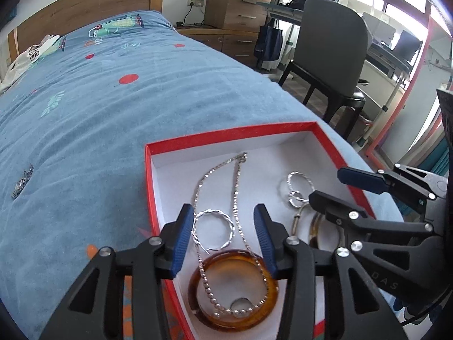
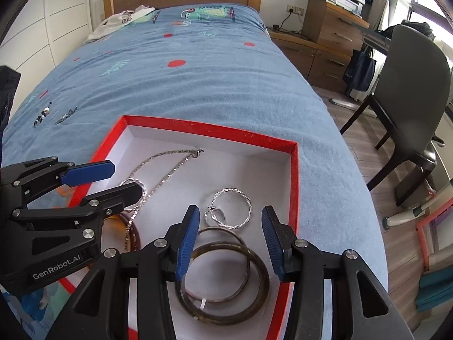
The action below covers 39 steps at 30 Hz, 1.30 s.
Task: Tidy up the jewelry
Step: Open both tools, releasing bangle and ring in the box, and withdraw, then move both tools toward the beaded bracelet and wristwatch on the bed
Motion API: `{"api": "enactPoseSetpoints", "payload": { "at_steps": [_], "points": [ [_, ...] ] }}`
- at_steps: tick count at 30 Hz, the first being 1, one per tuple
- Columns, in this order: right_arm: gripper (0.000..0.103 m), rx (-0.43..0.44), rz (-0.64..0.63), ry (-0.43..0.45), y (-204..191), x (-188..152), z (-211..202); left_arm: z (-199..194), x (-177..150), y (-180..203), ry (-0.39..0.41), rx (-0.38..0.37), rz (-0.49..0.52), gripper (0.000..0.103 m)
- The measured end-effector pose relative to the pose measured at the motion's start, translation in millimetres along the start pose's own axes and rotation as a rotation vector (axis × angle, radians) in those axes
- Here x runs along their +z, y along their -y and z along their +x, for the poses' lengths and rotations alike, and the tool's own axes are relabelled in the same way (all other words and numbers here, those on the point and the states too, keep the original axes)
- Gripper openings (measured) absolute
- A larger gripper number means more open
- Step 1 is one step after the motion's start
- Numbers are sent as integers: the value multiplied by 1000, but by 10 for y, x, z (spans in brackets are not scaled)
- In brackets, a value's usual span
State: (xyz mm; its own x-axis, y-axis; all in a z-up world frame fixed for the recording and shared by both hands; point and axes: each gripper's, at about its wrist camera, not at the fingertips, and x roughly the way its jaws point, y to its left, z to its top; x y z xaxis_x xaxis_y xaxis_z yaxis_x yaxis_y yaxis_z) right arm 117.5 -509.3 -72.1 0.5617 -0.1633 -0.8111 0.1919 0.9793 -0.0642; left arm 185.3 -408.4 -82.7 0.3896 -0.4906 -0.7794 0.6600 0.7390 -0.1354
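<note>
A red box with a white inside lies on the blue bed cover. In it are a silver chain, a twisted silver hoop, an amber bangle and more silver hoops. My left gripper hangs open over the twisted hoop and the chain, its pads touching nothing. From the right wrist, my right gripper stands open above thin dark bangles and a silver hoop. Each gripper shows in the other's view: right gripper, left gripper.
Loose pieces lie on the bed cover left of the box: a dark beaded piece and a sparkly piece, the latter also seen as a dark sparkly piece. A grey chair stands beside the bed's right edge. Clothing lies by the headboard.
</note>
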Motion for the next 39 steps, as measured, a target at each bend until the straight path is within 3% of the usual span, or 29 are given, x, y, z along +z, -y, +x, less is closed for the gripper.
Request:
{"api": "enactPoseSetpoints", "payload": {
  "at_steps": [8,19,39],
  "points": [
    [47,-22,-1,33,-94,-103,-398,-457,-22,16,53,-4,-8,43],
    [50,-46,-50,86,-375,-228,-905,-1044,-197,-139,105,52,-29,43],
    [51,-30,-102,155,-795,-392,-1445,-1693,-593,-505,149,121,-103,43]
  ]
}}
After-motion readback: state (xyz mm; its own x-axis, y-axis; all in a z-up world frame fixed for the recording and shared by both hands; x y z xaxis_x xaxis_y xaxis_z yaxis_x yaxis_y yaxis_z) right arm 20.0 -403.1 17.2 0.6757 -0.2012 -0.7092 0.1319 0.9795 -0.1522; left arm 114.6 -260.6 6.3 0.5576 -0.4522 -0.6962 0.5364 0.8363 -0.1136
